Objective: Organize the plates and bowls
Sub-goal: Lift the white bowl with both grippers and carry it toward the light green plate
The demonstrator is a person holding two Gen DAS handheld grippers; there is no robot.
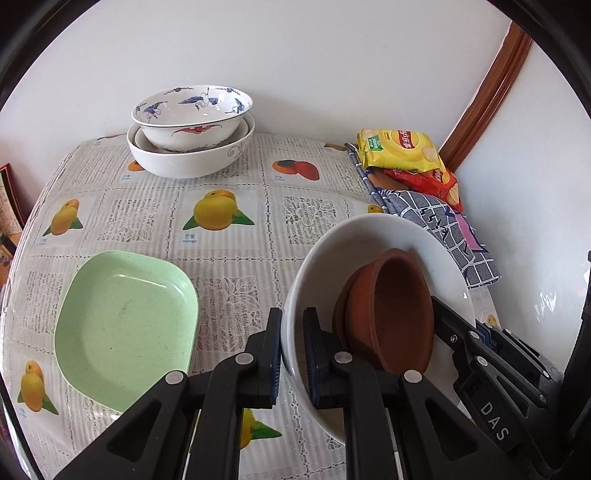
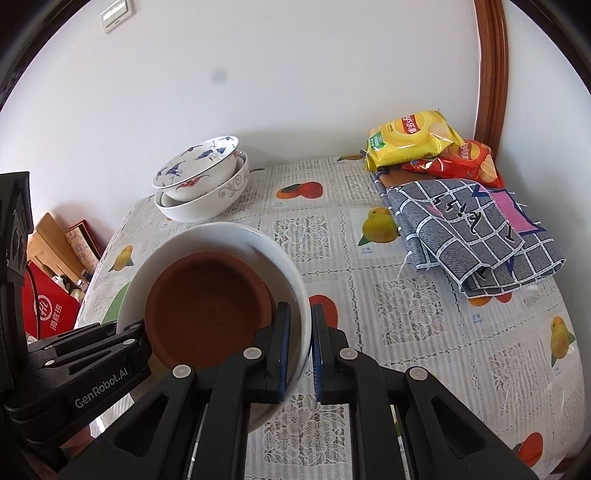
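Home dining corner: fruit-print tablecloth [image 2: 406, 314], crisp packets [image 2: 413, 138], stacked bowls [image 1: 192, 144].

A table [image 2: 424, 332] under a plastic cloth printed with fruit pictures and lace squares served as the landmark. At the table's far right corner, against the white wall [image 2: 295, 92], a yellow crisp packet [image 2: 412, 138] lay partly on a red crisp packet [image 2: 467, 162]. Both rested on a folded blue-grey checked cloth [image 2: 476, 236], which reached toward the table's near right side. A brown wooden door frame [image 2: 489, 74] rose behind that corner. Off the table's left edge stood a red box [image 2: 48, 314], with a light switch [image 2: 116, 14] high above.
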